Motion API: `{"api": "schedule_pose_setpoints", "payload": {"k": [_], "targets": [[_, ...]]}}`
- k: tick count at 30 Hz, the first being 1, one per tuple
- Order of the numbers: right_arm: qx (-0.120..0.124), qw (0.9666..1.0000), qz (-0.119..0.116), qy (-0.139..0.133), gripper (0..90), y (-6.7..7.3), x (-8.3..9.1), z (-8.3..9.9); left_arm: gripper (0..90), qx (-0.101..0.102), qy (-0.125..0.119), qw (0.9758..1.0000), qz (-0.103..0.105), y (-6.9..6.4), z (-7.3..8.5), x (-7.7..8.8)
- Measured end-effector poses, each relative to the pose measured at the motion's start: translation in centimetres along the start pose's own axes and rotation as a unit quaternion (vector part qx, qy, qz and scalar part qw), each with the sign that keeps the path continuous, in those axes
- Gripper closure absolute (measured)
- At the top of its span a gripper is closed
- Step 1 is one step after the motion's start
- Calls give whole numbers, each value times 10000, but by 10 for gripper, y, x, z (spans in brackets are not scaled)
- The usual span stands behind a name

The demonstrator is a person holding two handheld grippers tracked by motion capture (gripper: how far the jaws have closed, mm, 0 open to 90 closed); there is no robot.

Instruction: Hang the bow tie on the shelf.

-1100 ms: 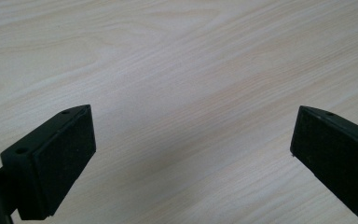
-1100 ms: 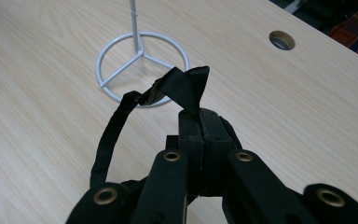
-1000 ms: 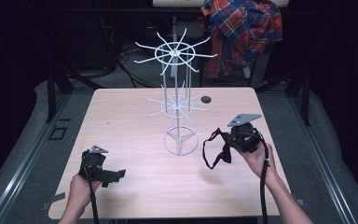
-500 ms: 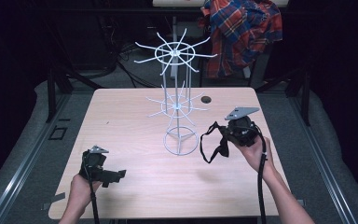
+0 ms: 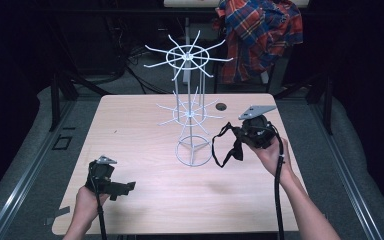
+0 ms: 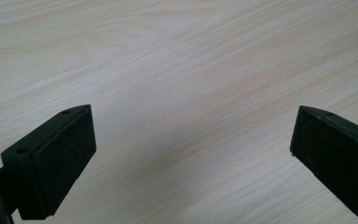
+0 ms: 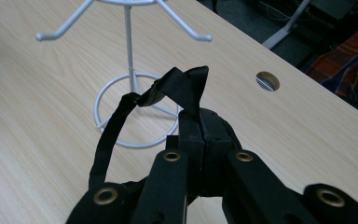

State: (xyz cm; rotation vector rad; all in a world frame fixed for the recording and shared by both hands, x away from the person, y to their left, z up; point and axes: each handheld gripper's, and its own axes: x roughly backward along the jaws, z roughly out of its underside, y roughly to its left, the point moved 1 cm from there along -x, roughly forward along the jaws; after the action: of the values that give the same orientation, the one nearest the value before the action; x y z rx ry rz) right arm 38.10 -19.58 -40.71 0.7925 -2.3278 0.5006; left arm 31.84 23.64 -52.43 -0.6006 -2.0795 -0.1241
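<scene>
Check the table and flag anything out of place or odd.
Nothing stands out. The white wire stand is upright on the table, the right hand-held gripper pinches a black strap, and the left hand-held gripper hangs open.

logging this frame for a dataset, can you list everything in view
table: 1, light wood, centre
wire rack: 1, white, two tiers of hooks, ring base, mid-table
black strap: 1, looped, hanging from right gripper beside rack base
cable hole: 1, dark, far table edge
plaid shirt: 1, red and blue, behind table
left gripper: 1, black, jaws open, near left edge
right gripper: 1, black, jaws shut on strap
hands: 2, bottom
</scene>
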Motion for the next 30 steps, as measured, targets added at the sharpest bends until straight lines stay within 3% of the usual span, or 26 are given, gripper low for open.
{"api": "schedule_pose_setpoints", "payload": {"k": [15,30], "targets": [[2,9998,4,-206,892,-7,5,-16,3,45,29,10000,-18,2,2,1],[93,9997,1,-211,892,-8,1,-29,7,8,38,10000,-32,2,3,2]]}}
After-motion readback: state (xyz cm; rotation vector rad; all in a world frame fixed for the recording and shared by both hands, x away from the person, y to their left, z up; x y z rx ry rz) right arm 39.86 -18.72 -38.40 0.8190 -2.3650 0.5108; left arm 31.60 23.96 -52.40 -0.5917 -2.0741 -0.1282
